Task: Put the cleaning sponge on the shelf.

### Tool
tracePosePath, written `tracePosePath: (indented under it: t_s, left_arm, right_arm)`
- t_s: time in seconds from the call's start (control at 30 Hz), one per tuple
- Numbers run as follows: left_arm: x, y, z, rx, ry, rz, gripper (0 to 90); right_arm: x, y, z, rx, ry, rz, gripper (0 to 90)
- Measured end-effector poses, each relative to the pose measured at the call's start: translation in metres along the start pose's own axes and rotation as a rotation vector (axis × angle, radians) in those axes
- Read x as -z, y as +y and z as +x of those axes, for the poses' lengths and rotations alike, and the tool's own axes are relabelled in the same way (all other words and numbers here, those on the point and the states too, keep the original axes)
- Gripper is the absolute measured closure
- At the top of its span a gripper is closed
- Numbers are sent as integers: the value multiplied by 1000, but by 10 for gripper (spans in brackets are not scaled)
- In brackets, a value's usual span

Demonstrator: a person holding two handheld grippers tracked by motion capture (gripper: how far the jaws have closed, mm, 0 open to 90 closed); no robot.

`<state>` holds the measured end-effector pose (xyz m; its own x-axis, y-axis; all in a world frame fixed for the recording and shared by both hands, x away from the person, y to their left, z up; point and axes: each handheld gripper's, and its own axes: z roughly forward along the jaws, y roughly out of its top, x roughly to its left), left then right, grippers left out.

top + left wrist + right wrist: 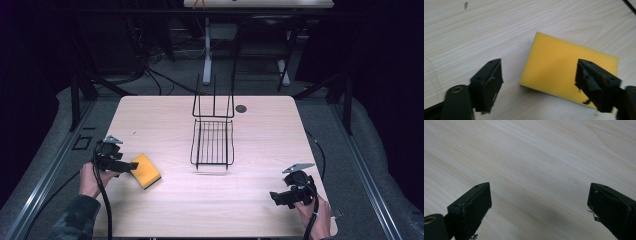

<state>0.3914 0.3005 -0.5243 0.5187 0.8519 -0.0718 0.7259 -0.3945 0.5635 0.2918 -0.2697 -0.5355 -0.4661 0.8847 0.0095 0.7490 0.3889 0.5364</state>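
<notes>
While left tool [537, 82] gapes over sponge [564, 67], wire rack [213, 142] beyond, right tool [539, 207] apart.

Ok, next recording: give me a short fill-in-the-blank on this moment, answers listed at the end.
1. The sponge lying flat on the wooden table is ____ in colour.
2. The left gripper has its jaws ____, one on each side of the sponge's near end, not pressing on it.
3. The black wire ____ stands near the middle of the table.
4. Between the open jaws of the right gripper lies nothing but bare ____.

Missing words: yellow; open; basket; table
</notes>
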Motion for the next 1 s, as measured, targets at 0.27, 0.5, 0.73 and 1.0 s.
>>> tracePosePath:
  t_s: [0.27, 0.5, 0.73, 1.0]
  left_arm:
    - [-13, 1, 5, 10, -22, 44, 481]
    - [-15, 0, 4, 10, -44, 52, 583]
    - [-17, -2, 3, 23, -45, 55, 691]
    - [-17, -4, 0, 12, -35, 36, 793]
  right_arm:
    - [3, -1, -3, -14, 13, -13, 131]
    - [1, -1, -2, -6, -1, 5, 146]
    - [0, -2, -3, 2, -8, 22, 151]
    - [-1, -2, -3, 3, -8, 21, 152]
